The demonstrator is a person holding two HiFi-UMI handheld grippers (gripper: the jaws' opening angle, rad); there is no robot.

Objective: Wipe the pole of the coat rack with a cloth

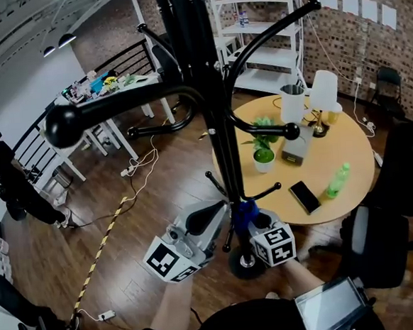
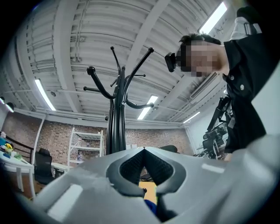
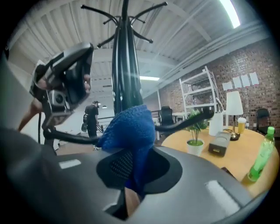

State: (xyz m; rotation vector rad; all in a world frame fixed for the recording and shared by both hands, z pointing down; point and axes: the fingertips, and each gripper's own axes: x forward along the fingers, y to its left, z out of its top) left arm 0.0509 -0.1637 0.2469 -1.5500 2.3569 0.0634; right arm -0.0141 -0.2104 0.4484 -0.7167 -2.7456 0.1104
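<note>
Dark plank floor (image 1: 165, 178) open left of black metal coat rack pole (image 1: 217, 124), round wooden table (image 1: 348, 149) near right, right gripper (image 3: 131, 166) clenching blue knitted cloth (image 3: 129, 127), left gripper (image 2: 144, 149) closed, empty.

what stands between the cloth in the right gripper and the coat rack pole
Nothing visible does. The blue cloth, clamped in the right gripper, sits low by the pole, which rises directly behind it. A lower hook passes beside it, not between.
</note>
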